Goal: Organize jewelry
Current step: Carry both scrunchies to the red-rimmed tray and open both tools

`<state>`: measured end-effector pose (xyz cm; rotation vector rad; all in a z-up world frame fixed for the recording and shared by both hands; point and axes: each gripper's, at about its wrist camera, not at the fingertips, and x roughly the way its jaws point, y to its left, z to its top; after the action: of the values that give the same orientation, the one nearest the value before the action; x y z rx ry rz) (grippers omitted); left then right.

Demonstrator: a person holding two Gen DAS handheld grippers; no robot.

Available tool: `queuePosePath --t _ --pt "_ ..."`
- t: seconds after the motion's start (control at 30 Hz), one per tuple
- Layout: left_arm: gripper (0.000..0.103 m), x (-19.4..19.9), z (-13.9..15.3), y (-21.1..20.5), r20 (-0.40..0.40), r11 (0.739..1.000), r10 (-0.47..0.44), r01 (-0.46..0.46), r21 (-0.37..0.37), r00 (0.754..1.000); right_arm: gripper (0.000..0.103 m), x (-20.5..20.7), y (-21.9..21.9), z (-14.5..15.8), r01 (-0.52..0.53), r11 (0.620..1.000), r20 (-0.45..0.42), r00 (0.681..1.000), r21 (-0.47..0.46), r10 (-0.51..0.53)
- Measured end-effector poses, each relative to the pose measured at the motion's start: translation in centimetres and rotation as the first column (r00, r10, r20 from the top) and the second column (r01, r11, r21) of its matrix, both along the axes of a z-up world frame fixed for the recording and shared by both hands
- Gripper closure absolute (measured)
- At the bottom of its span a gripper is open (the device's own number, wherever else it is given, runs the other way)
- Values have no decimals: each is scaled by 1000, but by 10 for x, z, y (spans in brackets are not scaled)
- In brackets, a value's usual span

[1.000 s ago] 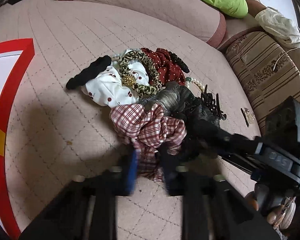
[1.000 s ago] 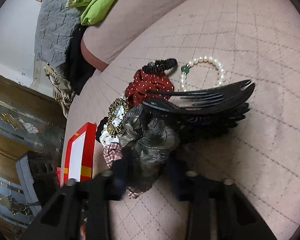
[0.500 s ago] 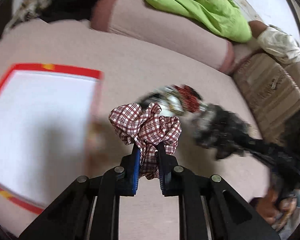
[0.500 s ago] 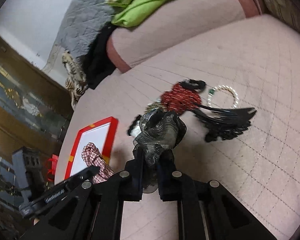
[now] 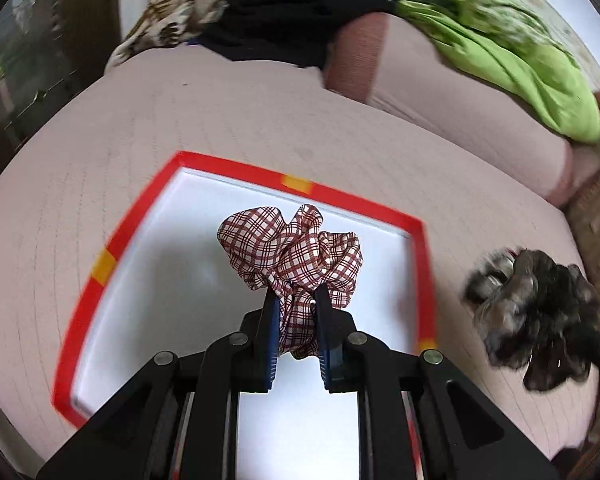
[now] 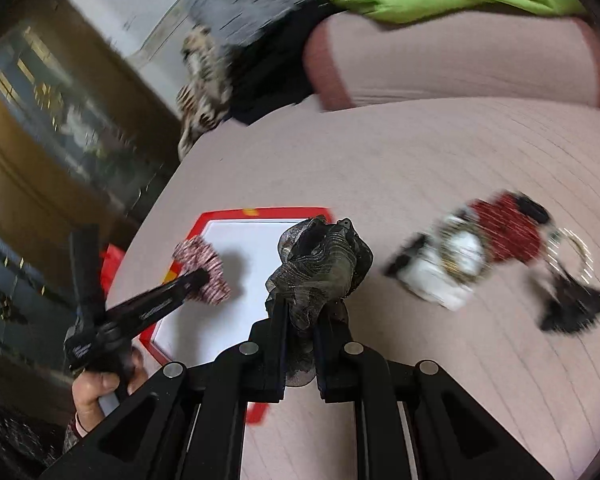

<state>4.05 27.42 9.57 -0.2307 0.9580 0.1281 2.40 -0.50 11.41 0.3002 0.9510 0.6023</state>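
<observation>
We note the left claw (image 5: 296,312) pinching the plaid scrunchie (image 5: 290,252) above the red-rimmed tray (image 5: 236,168) on the bed, the right claw (image 6: 302,320) clamping a dark scrunchie (image 6: 320,264) over the tray's right edge.

Bkgd: green cloth (image 5: 512,56) over pink bolster (image 5: 452,108), grey quilt (image 6: 256,4), leopard-print fabric (image 5: 168,20).

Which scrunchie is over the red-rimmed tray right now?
The plaid scrunchie in the left gripper, held above the tray. The dark metallic scrunchie sits in the right gripper; the rest lie on the cushion.
</observation>
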Motion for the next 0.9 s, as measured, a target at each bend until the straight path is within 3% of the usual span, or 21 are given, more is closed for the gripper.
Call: queuePosePath --t 0.3,0.43,0.6,0.7,0.77,0.9 --pt "87 40 -30 55 -35 996 88 -87 25 996 91 56 95 -31 -74 993 -18 997 -96 73" --pt "87 47 -41 73 -49 995 97 -97 0 994 91 78 111 -53 -69 984 -28 997 -165 66" --pt "84 52 -43 73 -34 994 90 -88 59 995 89 92 116 -64 -51 983 -53 998 -177 42" --pt "73 49 -42 74 -20 995 86 -84 55 996 87 90 120 -62 -54 976 -26 998 -211 50" --pt "60 47 -39 76 -5 996 87 -86 37 996 87 87 123 -60 -60 974 -18 998 -219 57" --pt "54 41 -35 76 16 995 93 -93 18 996 87 71 131 -60 -109 968 -24 994 -226 106"
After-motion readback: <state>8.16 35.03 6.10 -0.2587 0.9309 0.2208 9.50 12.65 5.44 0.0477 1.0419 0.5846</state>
